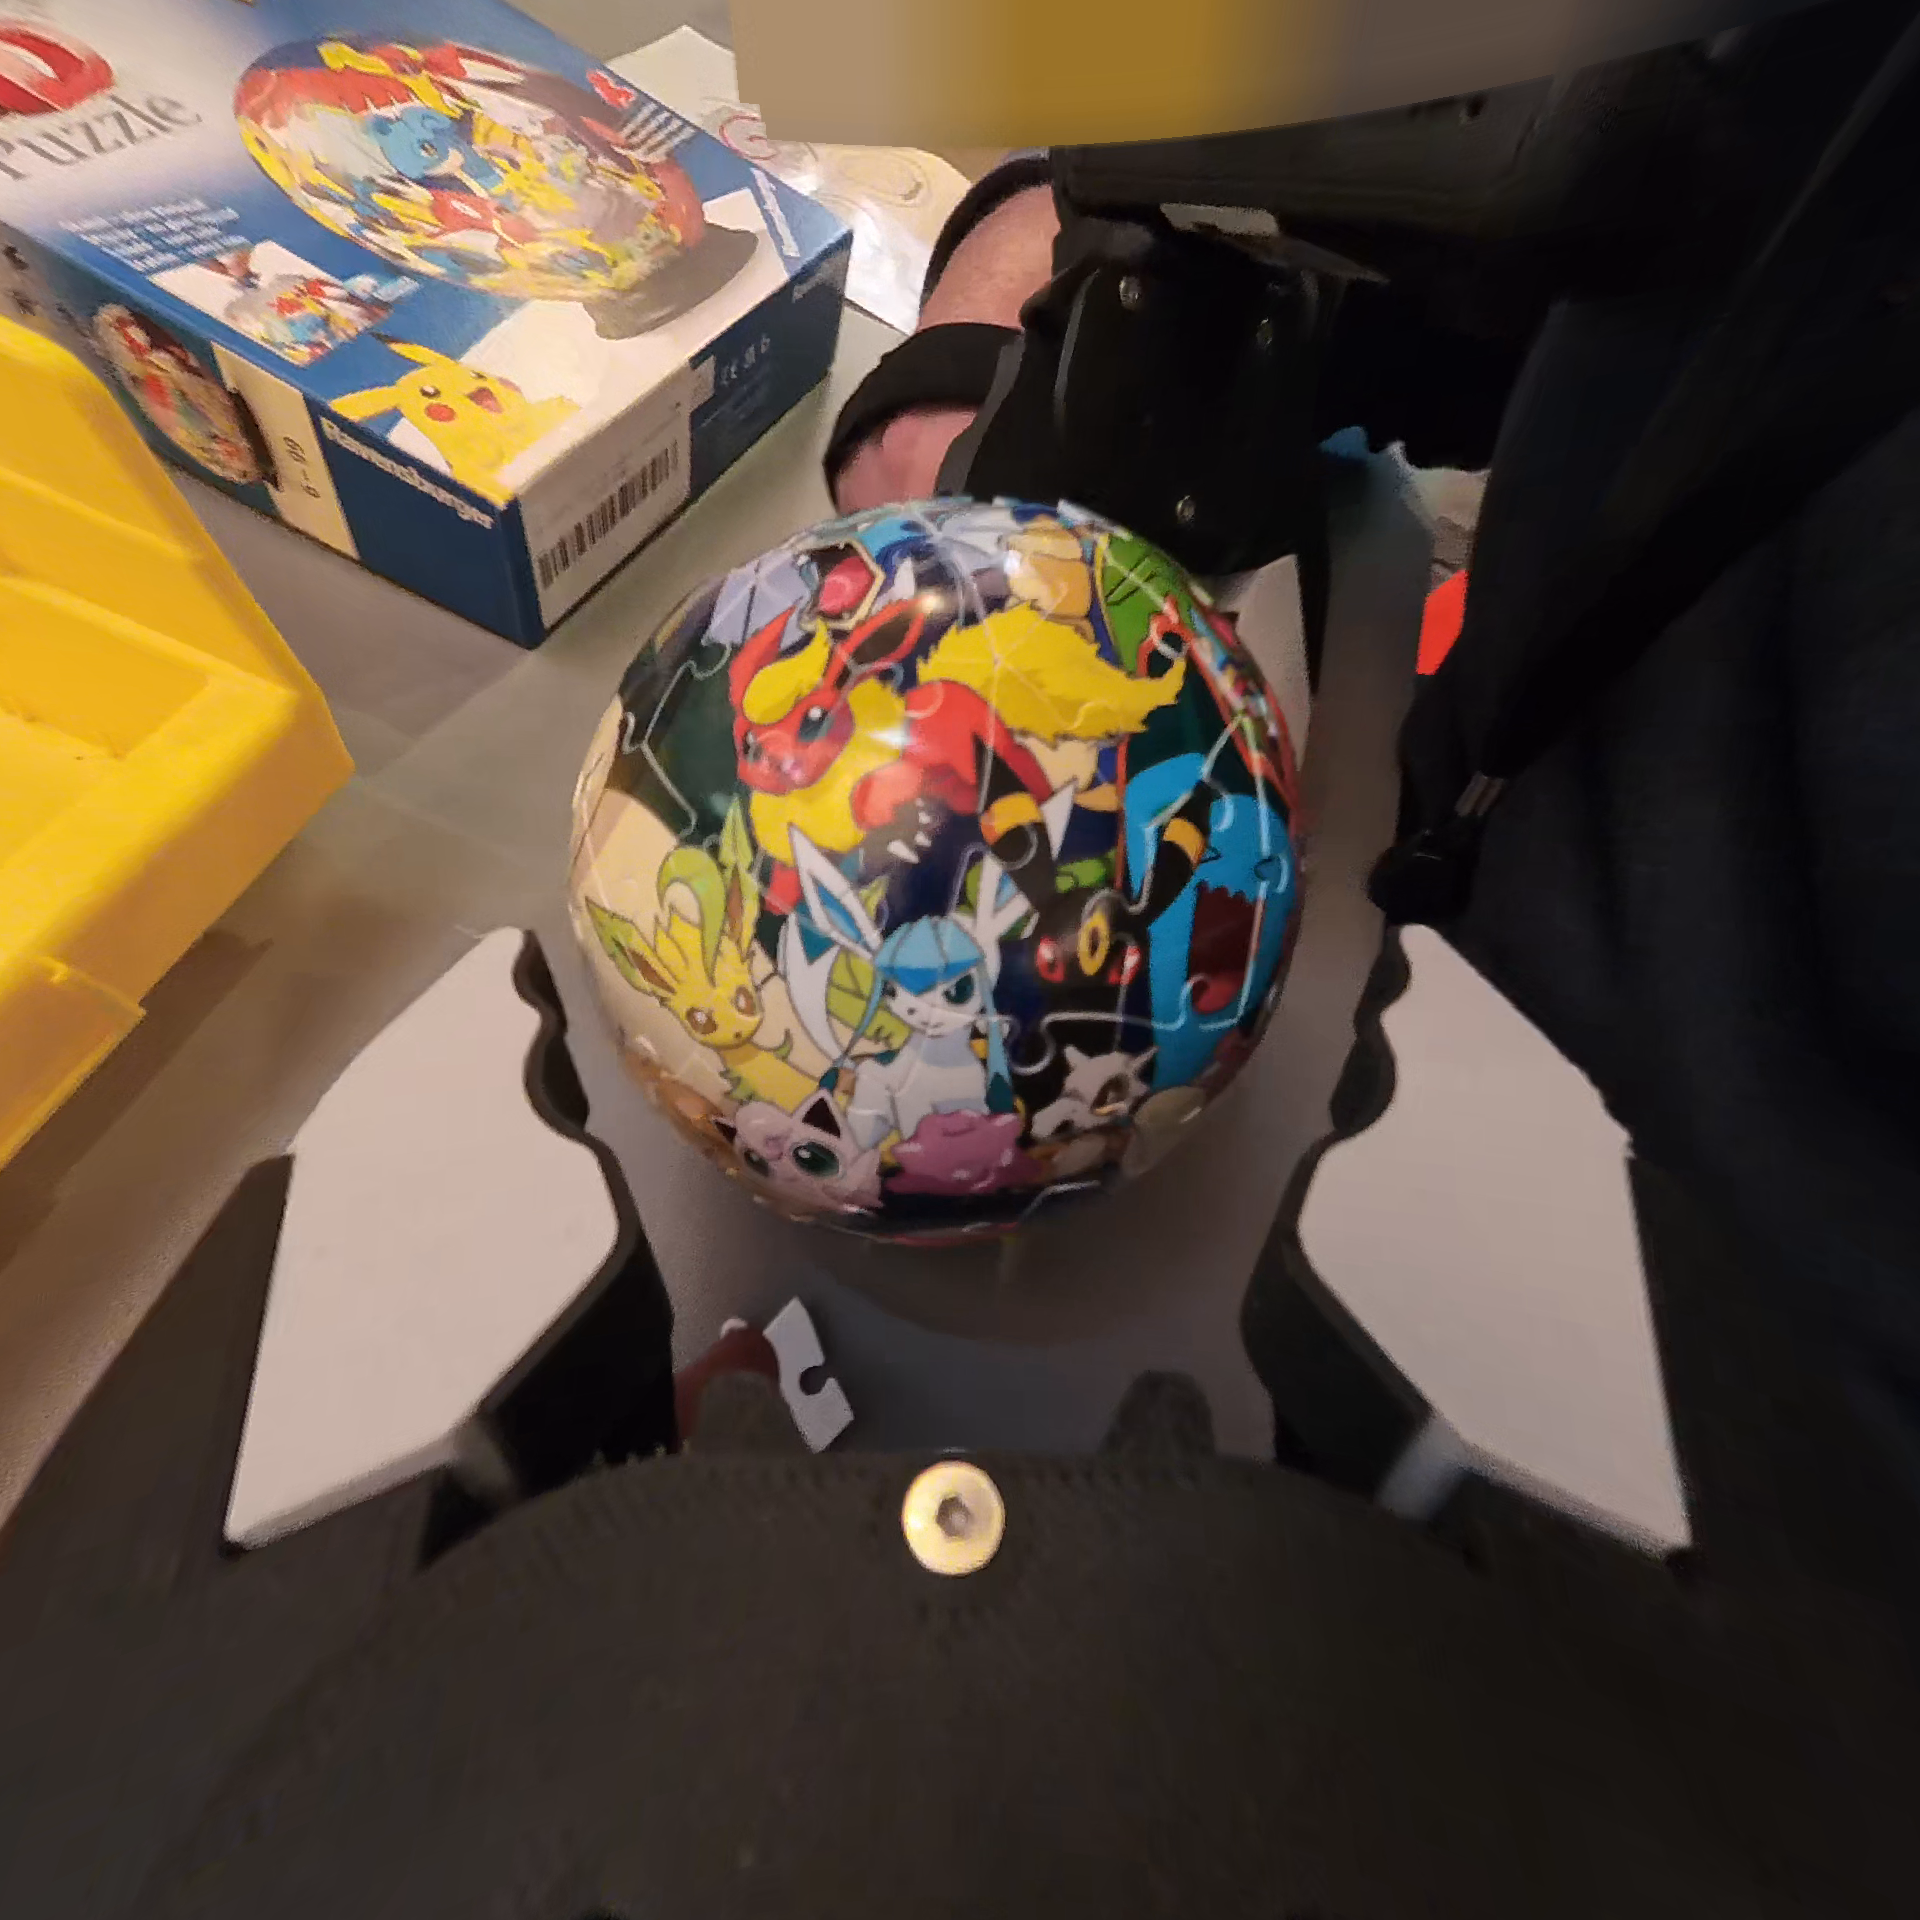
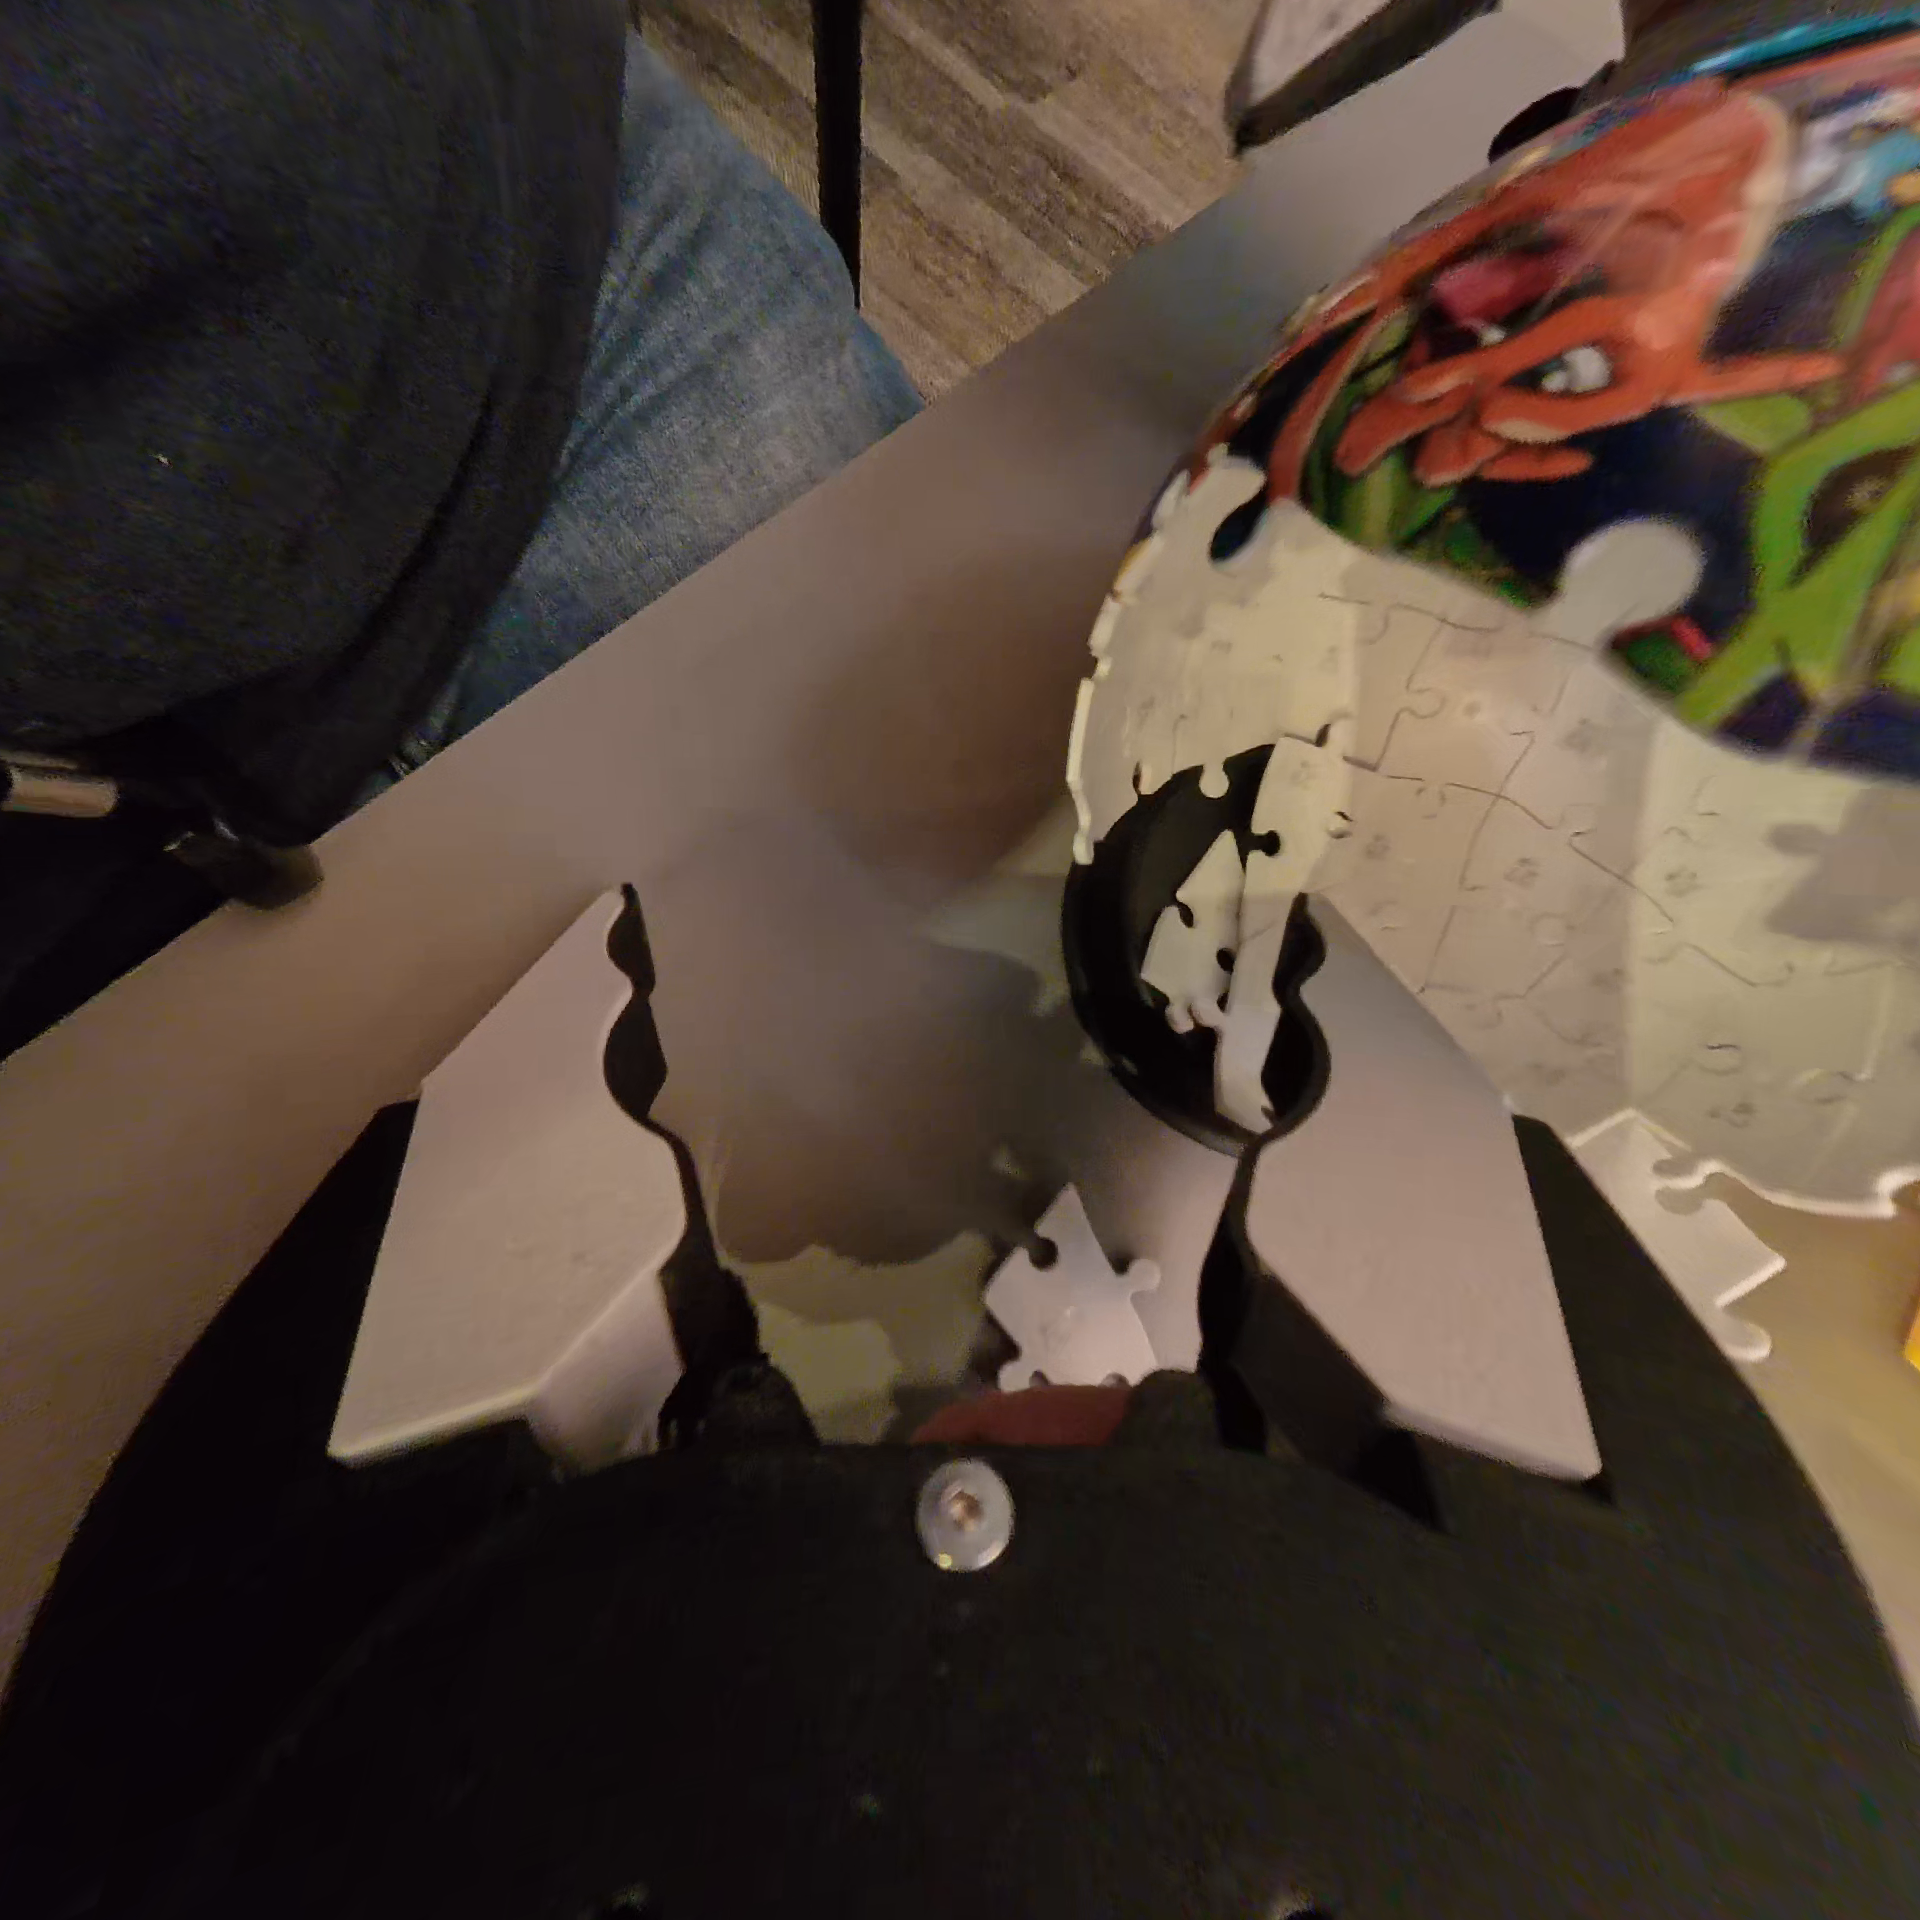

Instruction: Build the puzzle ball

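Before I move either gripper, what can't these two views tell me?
- Left wrist view: the puzzle ball hides its own open side and its base.
- Right wrist view: the frame edge crops the ball; the size of the opening is unknown.
- Loose piece: its printed face is hidden, partly behind the gripper body.

Pale grey table, grey wood-grain floor beyond its edge, dark thin post, dim warm light

Black tongs with wavy-edged white fingers, one silver screw.
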Available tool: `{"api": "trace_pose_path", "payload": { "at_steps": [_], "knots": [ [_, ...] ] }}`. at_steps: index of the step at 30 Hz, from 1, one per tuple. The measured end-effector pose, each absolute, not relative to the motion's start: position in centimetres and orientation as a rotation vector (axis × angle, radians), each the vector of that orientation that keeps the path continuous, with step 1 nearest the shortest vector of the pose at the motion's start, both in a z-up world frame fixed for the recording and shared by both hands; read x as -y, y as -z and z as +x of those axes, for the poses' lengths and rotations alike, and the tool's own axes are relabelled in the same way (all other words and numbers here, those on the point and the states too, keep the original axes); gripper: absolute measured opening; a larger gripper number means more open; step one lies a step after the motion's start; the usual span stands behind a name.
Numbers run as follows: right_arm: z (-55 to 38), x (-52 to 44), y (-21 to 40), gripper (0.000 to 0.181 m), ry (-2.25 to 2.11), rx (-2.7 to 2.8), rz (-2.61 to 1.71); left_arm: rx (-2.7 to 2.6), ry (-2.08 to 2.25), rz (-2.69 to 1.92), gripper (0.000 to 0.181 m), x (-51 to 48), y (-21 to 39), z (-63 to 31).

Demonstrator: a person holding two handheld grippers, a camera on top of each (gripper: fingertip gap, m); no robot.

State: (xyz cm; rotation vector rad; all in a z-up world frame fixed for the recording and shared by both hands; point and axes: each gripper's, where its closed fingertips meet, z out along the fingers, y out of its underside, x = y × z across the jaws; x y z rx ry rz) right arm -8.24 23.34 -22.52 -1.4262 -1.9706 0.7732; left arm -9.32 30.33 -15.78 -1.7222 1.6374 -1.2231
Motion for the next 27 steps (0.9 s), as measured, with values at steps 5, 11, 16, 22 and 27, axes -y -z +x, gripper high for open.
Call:
{"api": "trace_pose_path", "payload": {
  "at_steps": [5, 11, 16, 22, 27],
  "knots": [
    [-7.5, -23.1, 22.2, 0.114, -0.8, 1.929, -1.447, -1.703, 0.966, -1.651, 0.144, -31.1, 15.3, -8.3],
    [-7.5, -23.0, 22.0, 0.112, -0.798, 1.885, -1.456, -1.907, 0.76, -1.565, 0.144, -30.2, 16.8, -7.2],
    [-7.5, -23.0, 21.8, 0.112, -0.796, 1.866, -1.457, -1.882, 0.776, -1.564, 0.142, -30.4, 16.6, -6.9],
    [-7.2, -23.2, 21.6, 0.111, -0.801, 1.838, -1.466, -1.764, 0.922, -1.585, 0.137, -30.7, 15.7, -6.6],
    [-6.9, -23.2, 21.5, 0.111, -0.805, 1.83, -1.475, -1.642, 1.066, -1.598, 0.128, -31.4, 14.7, -6.3]
  ]
}}
